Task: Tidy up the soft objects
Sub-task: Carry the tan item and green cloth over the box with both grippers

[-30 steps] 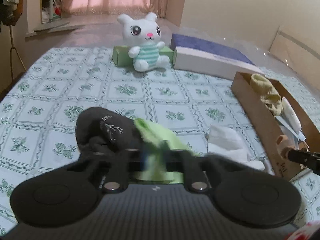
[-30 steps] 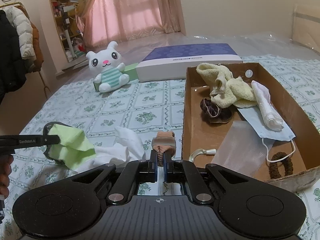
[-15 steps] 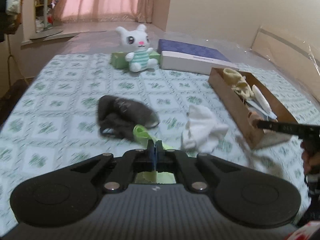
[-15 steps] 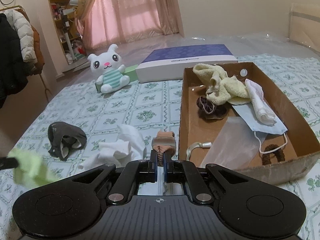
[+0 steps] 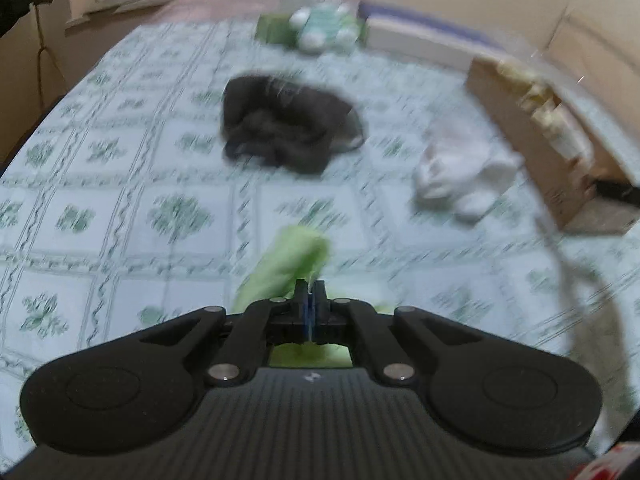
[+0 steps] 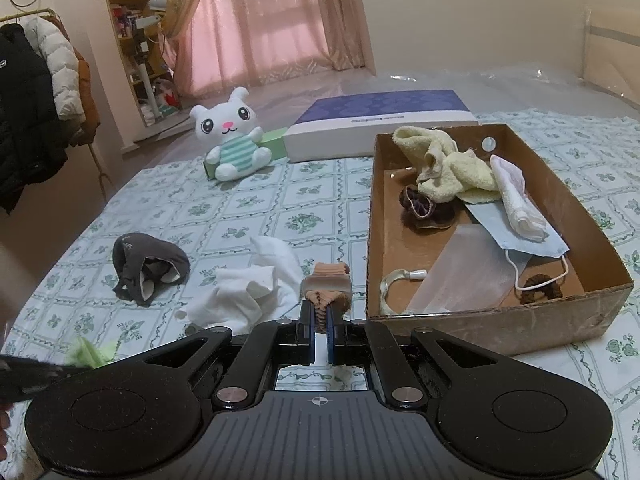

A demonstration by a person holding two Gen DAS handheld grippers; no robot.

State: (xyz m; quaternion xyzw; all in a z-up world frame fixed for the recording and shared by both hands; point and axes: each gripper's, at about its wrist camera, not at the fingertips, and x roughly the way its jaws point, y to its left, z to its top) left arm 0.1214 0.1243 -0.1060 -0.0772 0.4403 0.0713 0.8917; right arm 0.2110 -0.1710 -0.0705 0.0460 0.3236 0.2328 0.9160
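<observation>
My left gripper (image 5: pixel 310 286) has its jaws pressed nearly together on a corner of the light green cloth (image 5: pixel 292 266), which bunches up just ahead of the fingertips and shows again through the gap behind them. The jaws have just been easing apart a little, yet the cloth sits pinched between them. This view is smeared, so finer detail is lost.

My right gripper (image 6: pixel 319 312) is clamped on a tan ribbed sock (image 6: pixel 327 286), its folded end squeezed between the two blue-edged pads and the rest standing up beyond them, just beside the near left corner of the cardboard box (image 6: pixel 500 322).

On the green-and-white patterned bedspread (image 6: pixel 280 204) lie a dark grey garment (image 6: pixel 146 266) and, to its right, a crumpled white cloth (image 6: pixel 252 284); the two are near each other but apart. The green cloth also peeks in at the lower left of the right view (image 6: pixel 90 354), beside the dark arm of my other tool.

Inside the box rest a pale yellow towel (image 6: pixel 448 166), a blue face mask (image 6: pixel 520 236), a rolled white cloth (image 6: pixel 516 200), a dark brown scrunchie (image 6: pixel 424 208) and a smaller brown hair tie (image 6: pixel 540 286).

At the far edge of the bed a white plush bunny (image 6: pixel 234 138) sits upright against a green box (image 6: pixel 272 148), next to a flat purple-topped box (image 6: pixel 380 120).
</observation>
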